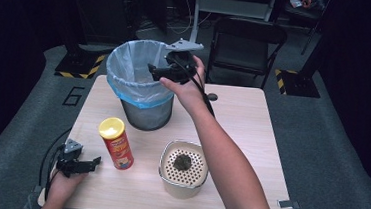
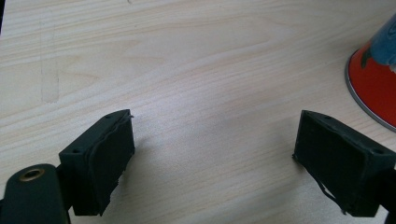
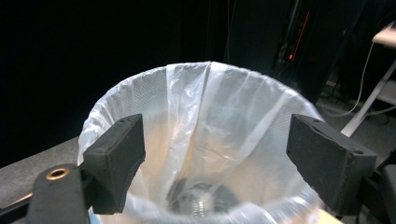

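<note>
A mesh bin with a pale blue liner point(image 1: 134, 75) stands at the table's far left. My right gripper point(image 1: 157, 72) hovers over the bin's right rim, jaws wide open and empty; in the right gripper view point(image 3: 215, 154) it looks down into the liner point(image 3: 205, 107), where something clear lies on the dark bottom point(image 3: 198, 201). A red chips can with a yellow lid point(image 1: 116, 143) stands upright in front of the bin. My left gripper point(image 1: 93, 162) rests open on the wood just left of the can, whose red base point(image 2: 371, 86) lies beyond its right jaw point(image 2: 215, 135).
A beige pot point(image 1: 183, 184) with a perforated insert holding a dark lump point(image 1: 183, 162) sits at the front centre of the wooden table point(image 1: 242, 119). A black folding chair point(image 1: 246, 41) stands behind the table. The person's right forearm point(image 1: 229, 163) crosses above the pot's right side.
</note>
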### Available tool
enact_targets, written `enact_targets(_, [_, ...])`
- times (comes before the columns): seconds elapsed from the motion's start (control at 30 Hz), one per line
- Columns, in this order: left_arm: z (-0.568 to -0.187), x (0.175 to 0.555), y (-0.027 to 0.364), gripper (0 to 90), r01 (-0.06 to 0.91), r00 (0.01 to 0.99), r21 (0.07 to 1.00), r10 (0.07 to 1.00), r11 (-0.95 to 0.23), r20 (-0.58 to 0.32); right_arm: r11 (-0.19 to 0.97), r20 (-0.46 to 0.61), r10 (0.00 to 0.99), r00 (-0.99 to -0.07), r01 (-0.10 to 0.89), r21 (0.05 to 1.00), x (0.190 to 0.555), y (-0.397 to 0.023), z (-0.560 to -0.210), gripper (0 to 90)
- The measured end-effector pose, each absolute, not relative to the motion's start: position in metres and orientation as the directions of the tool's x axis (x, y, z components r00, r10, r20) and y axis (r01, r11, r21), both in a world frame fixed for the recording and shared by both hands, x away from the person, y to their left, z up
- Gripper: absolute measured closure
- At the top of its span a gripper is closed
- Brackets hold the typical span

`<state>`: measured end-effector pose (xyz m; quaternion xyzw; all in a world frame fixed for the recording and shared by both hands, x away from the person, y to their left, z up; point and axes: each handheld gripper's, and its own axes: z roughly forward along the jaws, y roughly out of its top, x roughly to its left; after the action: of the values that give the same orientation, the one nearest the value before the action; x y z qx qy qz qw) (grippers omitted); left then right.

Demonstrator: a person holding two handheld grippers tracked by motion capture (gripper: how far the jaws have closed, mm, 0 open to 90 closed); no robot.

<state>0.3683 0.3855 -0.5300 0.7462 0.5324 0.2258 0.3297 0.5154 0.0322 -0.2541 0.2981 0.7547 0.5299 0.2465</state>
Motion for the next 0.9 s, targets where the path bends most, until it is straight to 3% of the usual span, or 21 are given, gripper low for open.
enact_targets(0.2, [-0.53,0.366,0.383,13.9,0.644,0.331,0.738,0.943,-0.203,-0.029,0.27,-0.078,0.72,-0.69,0.175,0.947,0.502,0.001,-0.263,20.4])
enact_targets(0.33, [-0.525,0.366,0.383,17.5,0.669,0.326,0.728,0.94,-0.151,-0.105,0.277,-0.076,0.724,-0.686,0.188,0.942,0.491,-0.027,-0.277,24.6])
enact_targets(0.57, [-0.514,0.361,0.378,14.3,0.637,0.355,0.755,0.929,-0.158,-0.104,0.276,-0.095,0.747,-0.658,0.177,0.945,0.468,-0.064,-0.302,26.0])
enact_targets(0.7, [-0.505,0.356,0.371,11.9,0.616,0.398,0.767,0.911,-0.178,-0.109,0.248,-0.075,0.759,-0.647,0.182,0.951,0.46,-0.079,-0.315,27.0])
enact_targets(0.9, [-0.492,0.347,0.362,11.6,0.566,0.506,0.792,0.855,-0.23,-0.114,0.295,-0.113,0.762,-0.638,0.185,0.938,0.451,-0.092,-0.336,26.9])
